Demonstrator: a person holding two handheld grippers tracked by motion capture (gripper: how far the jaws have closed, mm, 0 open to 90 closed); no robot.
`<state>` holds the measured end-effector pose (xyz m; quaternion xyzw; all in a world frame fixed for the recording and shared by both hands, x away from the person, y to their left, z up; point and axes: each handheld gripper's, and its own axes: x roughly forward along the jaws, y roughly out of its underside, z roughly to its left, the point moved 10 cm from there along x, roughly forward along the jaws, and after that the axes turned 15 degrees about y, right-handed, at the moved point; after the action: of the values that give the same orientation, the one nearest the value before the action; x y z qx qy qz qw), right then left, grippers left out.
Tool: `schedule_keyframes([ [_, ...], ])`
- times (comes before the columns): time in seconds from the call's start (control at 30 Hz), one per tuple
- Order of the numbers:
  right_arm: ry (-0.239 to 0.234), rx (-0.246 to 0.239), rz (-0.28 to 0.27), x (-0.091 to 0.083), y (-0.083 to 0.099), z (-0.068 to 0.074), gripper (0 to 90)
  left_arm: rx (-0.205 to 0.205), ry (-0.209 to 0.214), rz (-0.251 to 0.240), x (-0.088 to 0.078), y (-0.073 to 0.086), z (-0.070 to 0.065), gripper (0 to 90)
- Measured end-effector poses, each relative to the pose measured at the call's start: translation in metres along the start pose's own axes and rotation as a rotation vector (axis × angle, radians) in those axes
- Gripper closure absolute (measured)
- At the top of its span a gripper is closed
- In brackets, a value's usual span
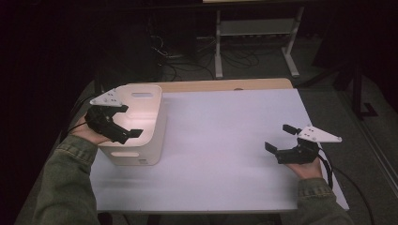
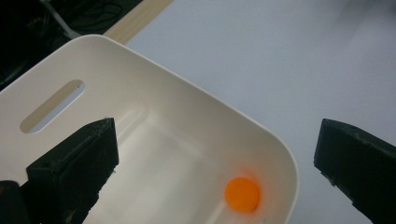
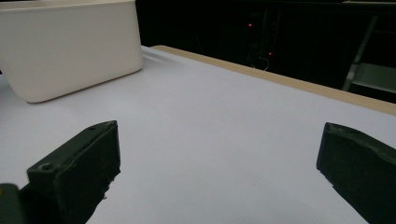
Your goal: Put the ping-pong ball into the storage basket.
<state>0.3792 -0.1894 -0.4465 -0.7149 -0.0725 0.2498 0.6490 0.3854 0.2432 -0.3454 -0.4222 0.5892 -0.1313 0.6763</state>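
A cream plastic bin [image 1: 157, 101] with slot handles stands on the left part of the table. An orange ball [image 2: 242, 194] lies on the bin's floor near a corner [image 2: 280, 154]. My left gripper [image 1: 126, 121] hovers over the bin's opening, open, with nothing between its jaws [image 2: 215, 172]. My right gripper [image 1: 280, 137] is held low over the right side of the table, open and empty [image 3: 219, 172]. The bin's outer wall [image 3: 70, 51] stands far off at the upper left of the right gripper view.
The white tabletop [image 1: 225, 140] has a wooden strip [image 1: 225, 85] along its far edge. Beyond the table the dark floor holds cables [image 1: 187, 56] and a metal stand [image 1: 256, 33]. The table's front edge [image 1: 211, 210] lies close to the person's sleeves.
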Motion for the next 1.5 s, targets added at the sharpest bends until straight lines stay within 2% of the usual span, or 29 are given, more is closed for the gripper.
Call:
schedule_keyframes([
  [0.1,-0.001,0.0,0.0,0.0,0.0,0.0,0.0,0.002,-0.018,-0.018,-0.001,0.001,-0.001,0.0],
  [0.13,-0.002,-0.001,0.002,0.0,0.0,0.001,0.0,-0.004,-0.027,-0.045,-0.002,0.001,-0.003,0.0],
  [0.17,-0.002,-0.002,0.002,0.0,0.0,0.001,0.0,-0.004,-0.027,-0.045,-0.002,0.001,-0.003,0.0],
  [0.2,-0.002,-0.002,0.003,0.0,0.001,0.001,0.0,-0.006,-0.03,-0.07,-0.002,0.002,-0.006,0.0],
  [0.3,-0.001,-0.002,0.002,0.0,0.0,0.001,0.0,-0.011,-0.041,-0.082,-0.001,0.005,-0.006,0.0],
  [0.33,-0.001,0.0,0.0,0.0,0.0,0.001,0.0,-0.023,-0.059,-0.095,-0.002,0.008,-0.005,0.0],
  [0.43,0.001,0.001,-0.001,-0.001,0.0,0.001,0.0,-0.036,-0.075,-0.108,-0.002,0.012,-0.003,0.0],
  [0.47,0.001,0.001,-0.001,-0.001,0.0,0.001,0.0,-0.039,-0.089,-0.127,-0.003,0.015,-0.002,0.0],
  [0.5,0.001,0.001,-0.001,-0.001,0.0,0.001,0.0,-0.039,-0.089,-0.127,-0.003,0.015,-0.002,0.0],
  [0.6,0.0,-0.001,0.002,0.0,0.001,0.001,0.0,-0.041,-0.116,-0.167,-0.004,0.016,-0.003,0.0],
  [0.97,0.0,0.0,0.001,-0.001,0.001,0.001,0.0,-0.049,-0.135,-0.264,0.0,0.017,-0.008,0.0],
  [1.4,0.004,-0.007,0.004,0.0,0.001,0.001,0.0,-0.08,-0.205,-0.355,-0.007,0.03,-0.006,0.0],
  [1.43,0.004,-0.007,0.004,0.0,0.001,0.001,0.0,-0.086,-0.214,-0.372,-0.009,0.031,-0.007,0.0],
  [1.47,0.005,-0.007,0.003,0.0,0.001,0.001,0.0,-0.095,-0.224,-0.42,-0.012,0.031,-0.008,0.0],
  [1.5,0.005,-0.007,0.003,0.0,0.001,0.001,0.0,-0.095,-0.224,-0.42,-0.012,0.031,-0.008,0.0],
])
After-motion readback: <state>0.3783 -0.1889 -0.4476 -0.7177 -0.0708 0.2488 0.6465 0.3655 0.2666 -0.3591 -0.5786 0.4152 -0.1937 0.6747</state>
